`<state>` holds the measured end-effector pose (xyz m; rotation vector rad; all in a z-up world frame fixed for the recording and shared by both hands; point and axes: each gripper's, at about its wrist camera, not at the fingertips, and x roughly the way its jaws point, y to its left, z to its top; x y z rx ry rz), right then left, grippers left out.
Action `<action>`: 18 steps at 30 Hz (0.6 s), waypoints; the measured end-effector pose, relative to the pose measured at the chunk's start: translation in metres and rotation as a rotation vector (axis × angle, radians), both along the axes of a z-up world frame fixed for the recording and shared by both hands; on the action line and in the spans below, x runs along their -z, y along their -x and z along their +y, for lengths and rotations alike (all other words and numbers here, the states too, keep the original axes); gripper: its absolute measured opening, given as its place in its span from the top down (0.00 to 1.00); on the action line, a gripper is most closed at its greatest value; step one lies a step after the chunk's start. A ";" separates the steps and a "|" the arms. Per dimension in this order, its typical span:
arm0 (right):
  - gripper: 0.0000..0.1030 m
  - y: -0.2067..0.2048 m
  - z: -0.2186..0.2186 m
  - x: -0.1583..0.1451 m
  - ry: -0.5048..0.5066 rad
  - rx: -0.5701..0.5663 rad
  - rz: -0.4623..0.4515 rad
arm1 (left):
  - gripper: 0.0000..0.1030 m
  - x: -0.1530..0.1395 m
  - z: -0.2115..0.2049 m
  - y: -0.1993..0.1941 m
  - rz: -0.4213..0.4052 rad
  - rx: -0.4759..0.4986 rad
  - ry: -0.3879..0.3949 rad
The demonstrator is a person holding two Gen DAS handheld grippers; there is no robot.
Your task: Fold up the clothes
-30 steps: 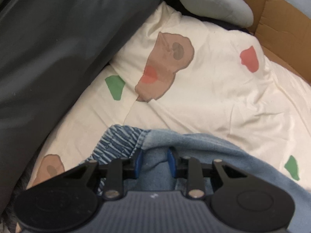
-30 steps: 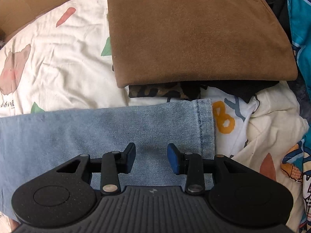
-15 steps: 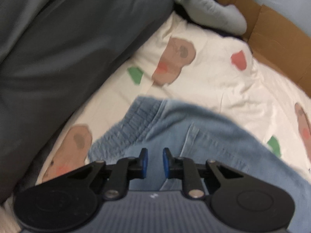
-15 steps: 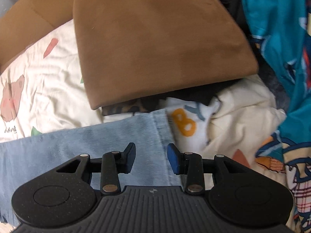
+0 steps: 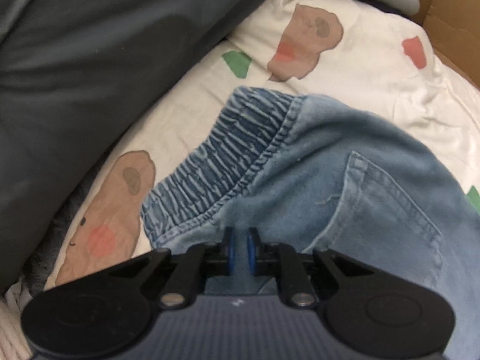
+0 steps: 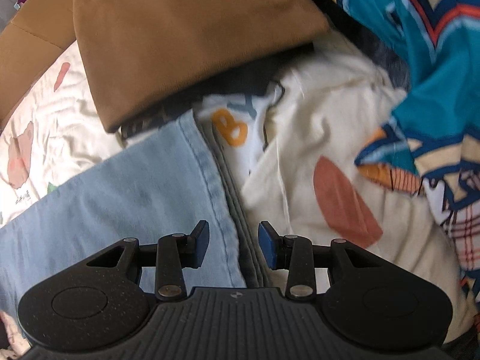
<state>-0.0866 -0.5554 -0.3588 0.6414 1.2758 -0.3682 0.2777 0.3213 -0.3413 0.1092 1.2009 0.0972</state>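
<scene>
Left wrist view: the left gripper point(image 5: 239, 250) had just been closing, its jaws nearly together with what looked like a pinch of the jeans point(image 5: 345, 186) between them, just behind the elastic waistband point(image 5: 222, 162). Right wrist view: the right gripper point(image 6: 233, 246) stood half open and empty over the leg hem point(image 6: 210, 177), folded clothes point(image 6: 186, 36) stacked ahead. The jeans lay flat on the bedsheet point(image 5: 375, 90), seemingly not yet folded.

Light blue denim jeans point(image 5: 345, 186) on a cream sheet point(image 5: 360, 69) printed with brown bears; tan folded cloth point(image 6: 192, 36), teal patterned garment point(image 6: 426, 69)
</scene>
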 end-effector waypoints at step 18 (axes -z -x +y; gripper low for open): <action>0.58 0.060 -0.004 0.028 -0.192 0.065 -0.055 | 0.57 -0.093 -0.046 0.039 0.005 0.040 0.002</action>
